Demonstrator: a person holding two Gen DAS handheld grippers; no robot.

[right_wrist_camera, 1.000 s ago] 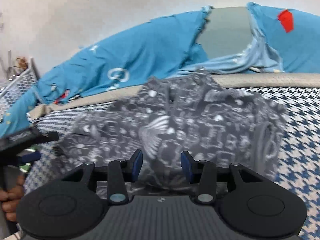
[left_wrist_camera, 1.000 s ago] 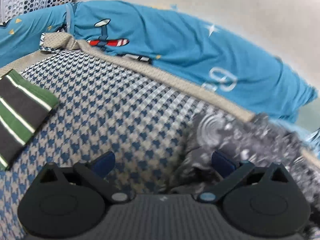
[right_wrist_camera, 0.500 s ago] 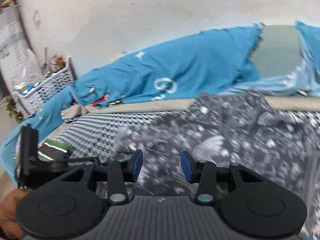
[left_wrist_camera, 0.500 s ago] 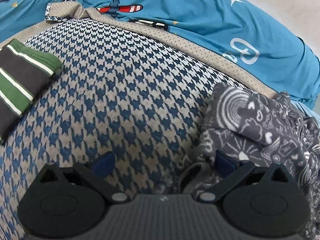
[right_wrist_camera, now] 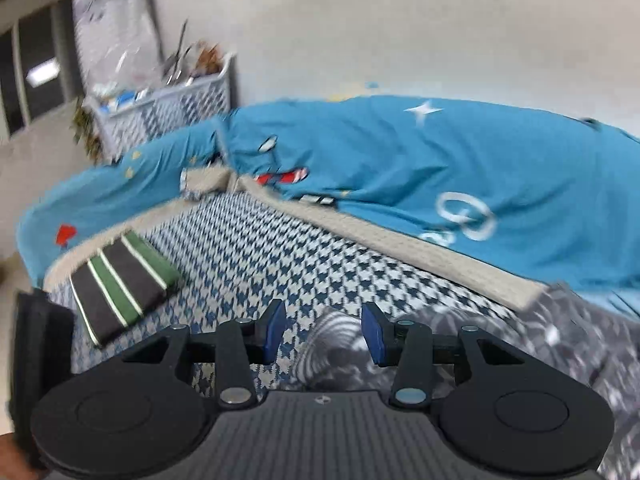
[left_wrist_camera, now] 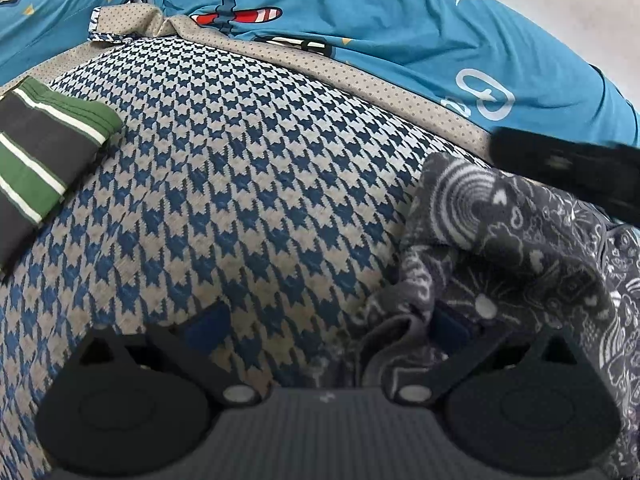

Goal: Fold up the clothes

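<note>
Loosely bunched, the grey shirt (left_wrist_camera: 500,248) lies on the checked blanket (left_wrist_camera: 240,180) — dark cloth covered in white doodles and rings.

Its edge sits crumpled low between the spread fingers of the left gripper (left_wrist_camera: 326,324), which stand wide with nothing pinched; the right gripper (right_wrist_camera: 322,332) hangs above the shirt's ringed patch, half open and empty. A folded striped garment (right_wrist_camera: 120,280) rests well apart. The shirt's far side runs out of view — its overall shape is hard to make out.

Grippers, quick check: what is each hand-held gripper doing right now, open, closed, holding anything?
Left hand-held gripper: open, empty, patterned grey garment bunched at one finger.
Right hand-held gripper: open, empty, above the same garment.
</note>
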